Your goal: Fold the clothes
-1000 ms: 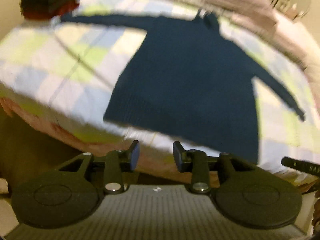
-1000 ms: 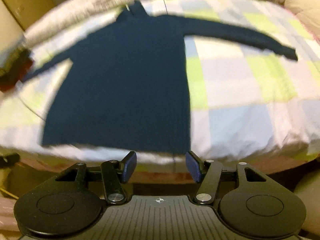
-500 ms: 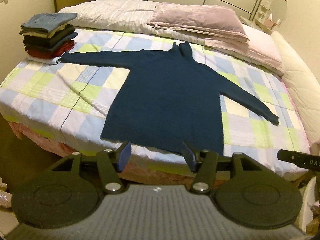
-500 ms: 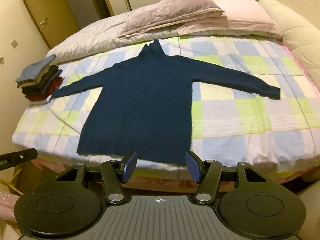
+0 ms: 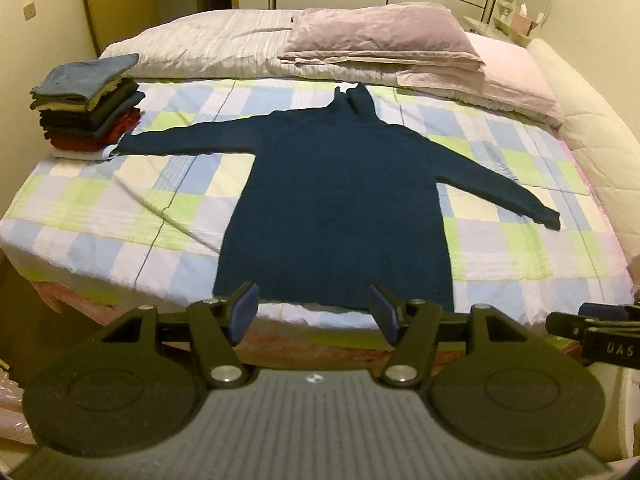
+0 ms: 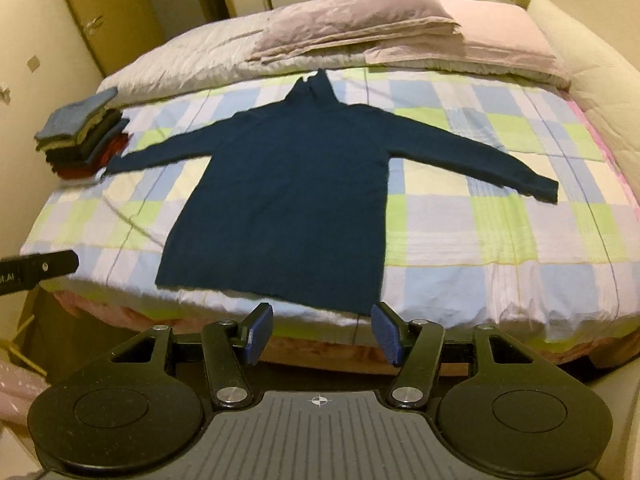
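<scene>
Far left: stack of folded clothes, blue-grey piece on top, parked on the checked bedspread, likely finished items. Its base touches the left cuff of the dark navy knitted turtleneck sweater, which lies flat mid-bed, both sleeves spread, hem at the near edge, so it looks laid out for the first fold. Left claw has just been opening; it's spread, nothing between the pads. Right claw is spread too, empty, clear of the hem. Folding not yet started.
</scene>
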A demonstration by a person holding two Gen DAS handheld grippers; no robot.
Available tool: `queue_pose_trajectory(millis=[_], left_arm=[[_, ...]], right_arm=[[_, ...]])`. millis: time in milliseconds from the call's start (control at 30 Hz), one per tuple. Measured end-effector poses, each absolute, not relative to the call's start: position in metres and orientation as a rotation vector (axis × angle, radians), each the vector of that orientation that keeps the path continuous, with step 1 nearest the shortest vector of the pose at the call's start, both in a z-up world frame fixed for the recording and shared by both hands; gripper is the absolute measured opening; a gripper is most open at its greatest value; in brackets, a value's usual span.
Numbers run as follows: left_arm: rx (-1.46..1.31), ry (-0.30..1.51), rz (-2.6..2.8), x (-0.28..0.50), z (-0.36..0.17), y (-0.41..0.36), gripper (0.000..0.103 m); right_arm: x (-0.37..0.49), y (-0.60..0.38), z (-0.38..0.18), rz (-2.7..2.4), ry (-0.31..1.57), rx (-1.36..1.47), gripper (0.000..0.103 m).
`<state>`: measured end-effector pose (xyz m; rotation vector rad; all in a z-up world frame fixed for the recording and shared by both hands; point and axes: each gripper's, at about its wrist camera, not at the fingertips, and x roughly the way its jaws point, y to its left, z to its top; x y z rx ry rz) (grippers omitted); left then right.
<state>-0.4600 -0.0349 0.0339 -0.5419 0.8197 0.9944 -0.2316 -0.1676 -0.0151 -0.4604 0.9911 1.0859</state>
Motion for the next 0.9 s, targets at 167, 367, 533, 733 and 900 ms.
queue_pose_trajectory(millis=[167, 367, 533, 733, 900], left_arm=[[-0.538, 0.85, 1.007, -0.467, 0.032, -0.041, 0.058], [-0.539, 0.883, 1.015, -0.475, 0.026, -0.049, 0.06], [-0.534, 0.904, 0.991, -0.476, 0.022, -0.056, 0.06], [-0.524, 0.904, 0.98, -0.477, 0.023, -0.06, 0.06], [-0.519, 0.897, 0.97, -0.473, 0.023, -0.064, 0.062]], right_arm=[[-0.246, -0.161, -0.021, 1.116, 1.002, -0.522, 0.058], [-0.261, -0.161, -0.031, 1.134, 1.024, -0.565, 0.058], [-0.264, -0.168, -0.033, 1.112, 1.042, -0.557, 0.058], [-0.265, -0.175, -0.03, 1.094, 1.041, -0.546, 0.058], [-0.263, -0.18, -0.027, 1.081, 1.029, -0.537, 0.058]])
